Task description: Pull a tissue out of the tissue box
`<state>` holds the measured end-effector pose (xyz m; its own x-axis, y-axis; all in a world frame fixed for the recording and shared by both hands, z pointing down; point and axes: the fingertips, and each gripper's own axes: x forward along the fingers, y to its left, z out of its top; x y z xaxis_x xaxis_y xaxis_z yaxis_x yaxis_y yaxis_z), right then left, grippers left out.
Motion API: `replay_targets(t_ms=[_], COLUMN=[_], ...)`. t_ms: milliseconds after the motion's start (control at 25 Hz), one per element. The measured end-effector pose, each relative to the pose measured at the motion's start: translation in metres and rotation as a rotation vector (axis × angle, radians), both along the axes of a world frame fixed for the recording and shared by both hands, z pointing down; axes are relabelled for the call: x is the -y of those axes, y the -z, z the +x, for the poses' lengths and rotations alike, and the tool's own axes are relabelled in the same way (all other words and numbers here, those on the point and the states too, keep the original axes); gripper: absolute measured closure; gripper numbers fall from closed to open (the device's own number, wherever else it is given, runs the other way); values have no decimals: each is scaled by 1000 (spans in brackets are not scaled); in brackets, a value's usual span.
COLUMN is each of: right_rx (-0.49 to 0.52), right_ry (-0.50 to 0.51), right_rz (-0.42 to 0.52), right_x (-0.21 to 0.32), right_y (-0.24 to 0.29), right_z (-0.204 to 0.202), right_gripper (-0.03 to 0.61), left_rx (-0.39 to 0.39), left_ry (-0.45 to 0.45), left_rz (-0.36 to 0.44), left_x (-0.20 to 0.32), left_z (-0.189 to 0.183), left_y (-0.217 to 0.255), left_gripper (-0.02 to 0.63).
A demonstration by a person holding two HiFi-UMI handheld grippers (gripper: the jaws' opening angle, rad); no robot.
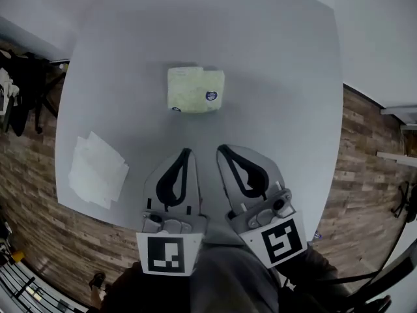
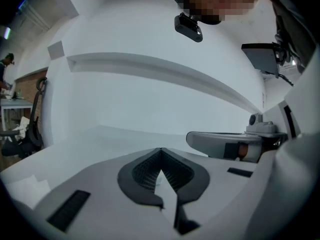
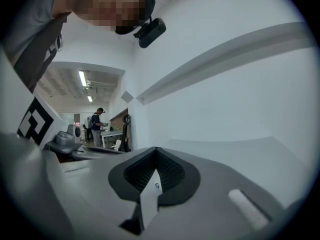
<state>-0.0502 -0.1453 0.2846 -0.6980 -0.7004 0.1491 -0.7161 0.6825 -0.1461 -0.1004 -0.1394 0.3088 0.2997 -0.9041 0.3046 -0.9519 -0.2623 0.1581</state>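
Straight ahead of both tongs on the grey worktop (image 1: 273,77) lies the pale yellow-green tissue box (image 1: 195,90), longer side crosswise, with the left tongs (image 1: 187,152) and right tongs (image 1: 221,149) pressed together, empty, about equally near.

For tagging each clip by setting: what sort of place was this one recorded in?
Probably an office or lab workroom: a plain grey table on wood-plank flooring, and, in the right gripper view, an open room with ceiling strip lights and a person standing at a desk.
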Motion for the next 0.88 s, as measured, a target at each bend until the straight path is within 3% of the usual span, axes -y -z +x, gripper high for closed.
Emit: replay_targets(t_ms=[200,360,520,880], right_rx=[-10,-36,-145,-250], right_ry=[-79,-83,-38,-24], right_rz=[14,58,77,78], right_x=[53,86,101,123], right_y=[-23,-42,-67,-105], right_z=[5,6,1,-9], right_gripper=[577,551,472,469], left_rx=[-41,-45,-55,-64], left_ry=[-88,-131,-128,-112], left_rz=[-66,-127,-169,-194], left_x=[39,57,68,84], left_z=[8,11,6,-4], left_y=[-37,-68,-90,-117], left_gripper=[612,612,612,612])
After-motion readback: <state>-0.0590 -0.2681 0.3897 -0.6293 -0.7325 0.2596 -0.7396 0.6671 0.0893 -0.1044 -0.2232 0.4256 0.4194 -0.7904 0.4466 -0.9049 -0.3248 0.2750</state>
